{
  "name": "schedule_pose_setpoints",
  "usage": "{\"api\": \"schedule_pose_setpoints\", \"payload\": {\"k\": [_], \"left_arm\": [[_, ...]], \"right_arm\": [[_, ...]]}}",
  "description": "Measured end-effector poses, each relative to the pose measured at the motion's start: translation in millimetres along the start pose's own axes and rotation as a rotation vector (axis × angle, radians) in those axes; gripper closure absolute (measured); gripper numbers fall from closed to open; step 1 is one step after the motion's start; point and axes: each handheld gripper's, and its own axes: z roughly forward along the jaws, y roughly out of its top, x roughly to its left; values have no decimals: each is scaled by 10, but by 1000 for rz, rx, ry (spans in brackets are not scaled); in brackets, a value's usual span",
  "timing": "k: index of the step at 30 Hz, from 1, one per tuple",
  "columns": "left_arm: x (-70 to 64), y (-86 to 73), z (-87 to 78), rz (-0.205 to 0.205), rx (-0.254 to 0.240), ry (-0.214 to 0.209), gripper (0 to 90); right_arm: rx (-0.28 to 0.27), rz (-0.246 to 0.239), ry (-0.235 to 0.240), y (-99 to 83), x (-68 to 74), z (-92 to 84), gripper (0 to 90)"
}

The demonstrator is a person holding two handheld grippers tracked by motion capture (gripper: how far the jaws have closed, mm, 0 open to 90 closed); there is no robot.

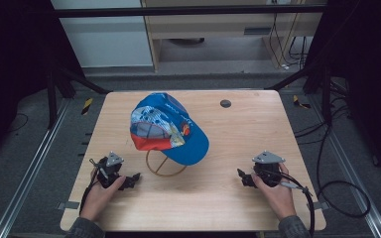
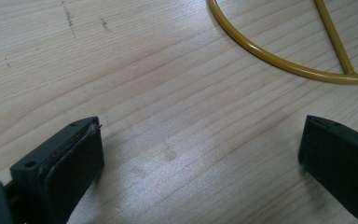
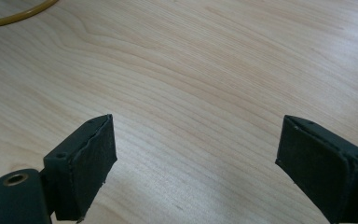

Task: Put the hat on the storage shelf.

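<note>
1. The blue cap [image 1: 171, 128] sits at the centre of the high view, perched on a yellow wire stand [image 1: 164, 166] whose ring base rests on the wooden table [image 1: 228, 148]; its brim points to the lower right of the frame
2. The left gripper [image 1: 131, 181] lies low on the table at the lower left of the high view, near the stand's ring but apart from it; in the left gripper view its jaws stand wide apart with bare wood between them, holding nothing, and the ring [image 2: 279, 58] curves across the upper right of that frame
3. The right gripper [image 1: 243, 177] rests at the lower right of the high view, well apart from the cap; in the right gripper view its jaws are spread wide and empty, with a bit of the ring [image 3: 18, 16] in the upper left corner
4. Open wood lies between the two grippers along the table's near edge, and to the right of the cap
5. A small dark disc [image 1: 225, 103] is set in the tabletop near the far edge, upper right of the cap
6. The table is pale grained wood; around it are grey floor, black frame bars and cables at the right side
</note>
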Motion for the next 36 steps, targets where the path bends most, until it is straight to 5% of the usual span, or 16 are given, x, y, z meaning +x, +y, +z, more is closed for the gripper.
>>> {"api": "schedule_pose_setpoints", "payload": {"k": [14,36], "left_arm": [[0,0,0,0,0,0,0],[0,3,5,-3,-3,0,0]], "right_arm": [[39,105,18,-32,-27,275,102],[83,100,3,-55,85,282,75]]}}
